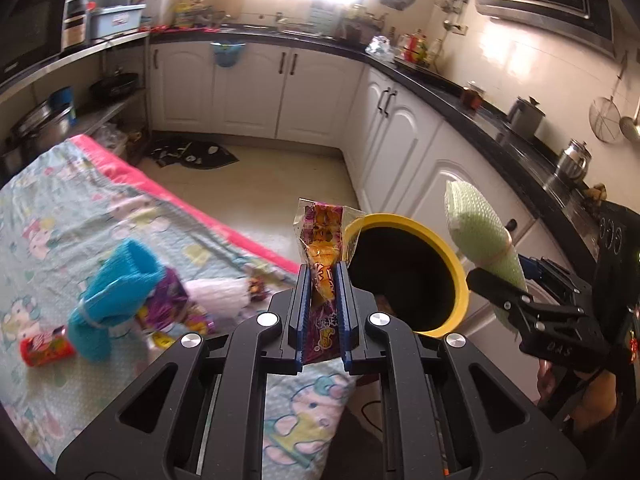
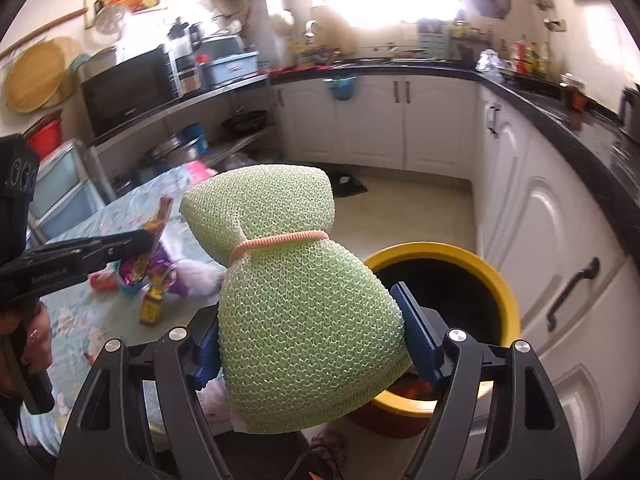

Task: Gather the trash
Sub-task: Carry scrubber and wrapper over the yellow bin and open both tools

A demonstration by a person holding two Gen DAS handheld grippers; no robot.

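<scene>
**Two pieces of trash up, bin in sight**

Left gripper [image 1: 324, 280] clamped narrow on a crinkly snack wrapper [image 1: 322, 236], standing up at 12 o'clock from the jaws. Feather-light, slippery film; best pinched flat across the middle, as here. Right gripper [image 2: 312, 344] spread wide around a green mesh scrubber [image 2: 296, 300], pads pressing its lower bulge. Soft, springy, light; grip below the orange band [image 2: 280, 240] looks secure, likely to bounce back on release. Yellow-rimmed bin [image 2: 496, 280] at 3 o'clock of the scrubber, mouth open, just off the table edge. More litter on the patterned cloth [image 1: 80, 216]: blue scrubber [image 1: 116, 292], red packet [image 1: 46, 346], purple wrapper [image 1: 168, 300].
</scene>
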